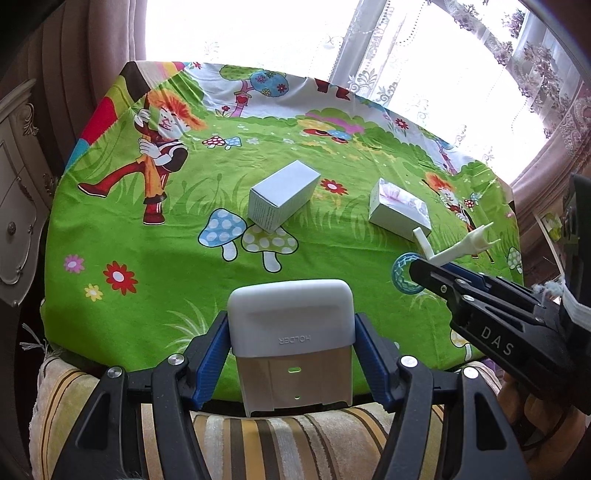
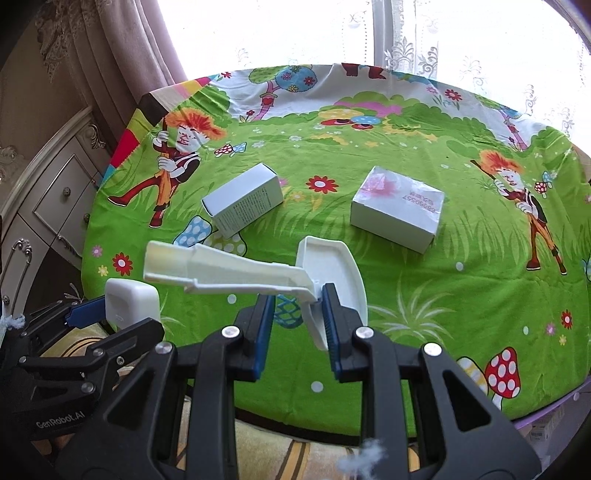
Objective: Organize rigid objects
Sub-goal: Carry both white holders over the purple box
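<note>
Seemingly midway — left gripper [image 1: 291, 354] jaws clamp a grey holder [image 1: 291, 332], right gripper [image 2: 295, 325] jaws pinch a white plastic piece [image 2: 258, 273]; two boxes [image 2: 242, 203] beyond the holder wait on the table [image 2: 406, 332].

A cartoon-printed green cloth [image 2: 406, 295] covers the table. Behind it hang lace curtains [image 1: 480, 74] over a bright window [image 2: 295, 29]. A carved cream cabinet [image 2: 48, 206] stands at left. A striped cushion [image 1: 295, 443] lies nearest.
</note>
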A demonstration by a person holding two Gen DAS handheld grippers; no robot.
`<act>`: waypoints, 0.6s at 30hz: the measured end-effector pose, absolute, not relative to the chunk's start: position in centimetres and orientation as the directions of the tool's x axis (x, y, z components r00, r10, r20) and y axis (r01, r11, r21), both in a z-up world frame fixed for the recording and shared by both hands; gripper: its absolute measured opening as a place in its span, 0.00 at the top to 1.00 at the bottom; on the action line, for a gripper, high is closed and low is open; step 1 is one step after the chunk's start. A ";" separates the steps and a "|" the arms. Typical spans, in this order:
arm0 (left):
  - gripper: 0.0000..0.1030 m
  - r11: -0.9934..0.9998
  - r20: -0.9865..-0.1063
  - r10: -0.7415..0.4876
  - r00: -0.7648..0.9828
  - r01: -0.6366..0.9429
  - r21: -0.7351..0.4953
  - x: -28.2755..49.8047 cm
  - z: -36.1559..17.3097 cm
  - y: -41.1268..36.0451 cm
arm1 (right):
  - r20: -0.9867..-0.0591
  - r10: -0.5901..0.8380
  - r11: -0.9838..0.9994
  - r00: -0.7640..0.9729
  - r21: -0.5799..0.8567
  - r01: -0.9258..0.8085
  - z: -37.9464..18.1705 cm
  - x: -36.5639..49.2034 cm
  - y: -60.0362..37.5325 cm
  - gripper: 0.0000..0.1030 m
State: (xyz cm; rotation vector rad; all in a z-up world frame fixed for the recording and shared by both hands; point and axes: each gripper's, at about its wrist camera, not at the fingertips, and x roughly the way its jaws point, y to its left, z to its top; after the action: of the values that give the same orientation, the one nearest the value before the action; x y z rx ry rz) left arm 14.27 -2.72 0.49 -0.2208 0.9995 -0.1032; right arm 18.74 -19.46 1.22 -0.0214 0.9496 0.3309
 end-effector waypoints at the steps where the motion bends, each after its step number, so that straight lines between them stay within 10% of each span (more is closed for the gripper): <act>1: 0.36 0.973 -0.821 -0.188 0.539 -0.011 -0.231 14.1 0.6 -2.9 | -0.798 0.268 0.951 0.539 0.128 -0.283 1.4 18.4 -19.8 0.71; 18: 0.36 0.957 -0.798 -0.291 0.527 0.141 -0.255 11.8 2.3 -9.0 | -0.779 0.216 0.974 0.588 0.132 -0.182 3.6 12.8 -26.8 0.71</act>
State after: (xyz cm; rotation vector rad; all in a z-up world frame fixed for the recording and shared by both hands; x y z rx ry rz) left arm 11.83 -8.96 2.34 -0.1661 0.9831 -0.2594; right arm 12.81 -26.80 3.63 0.0396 0.9128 0.2316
